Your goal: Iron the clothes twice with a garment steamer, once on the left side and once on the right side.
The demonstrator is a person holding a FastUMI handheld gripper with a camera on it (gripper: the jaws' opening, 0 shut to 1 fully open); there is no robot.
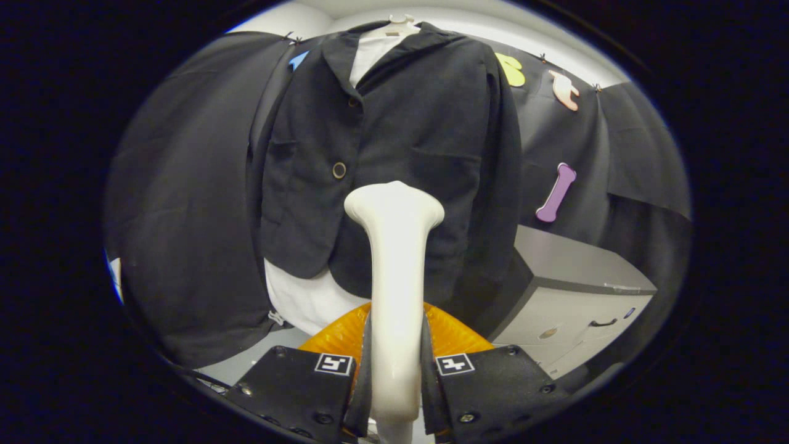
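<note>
A black jacket [400, 142] over a white shirt [308, 302] hangs on a white hanger [397, 23] in front of the booth wall. My gripper [394, 370] is shut on the handle of a cream garment steamer [394, 259], both fingers pressing its sides. The steamer rises upright between the fingers, and its wide head [394, 206] sits in front of the jacket's lower middle, just right of the lower button [339, 170]. Whether the head touches the cloth I cannot tell. An orange ribbed part [453, 336] shows behind the handle, just above the fingers.
A grey cabinet [573, 296] with drawers stands to the right of the jacket, below its hem level. A pale floor or table strip [259, 357] lies under the shirt's left side.
</note>
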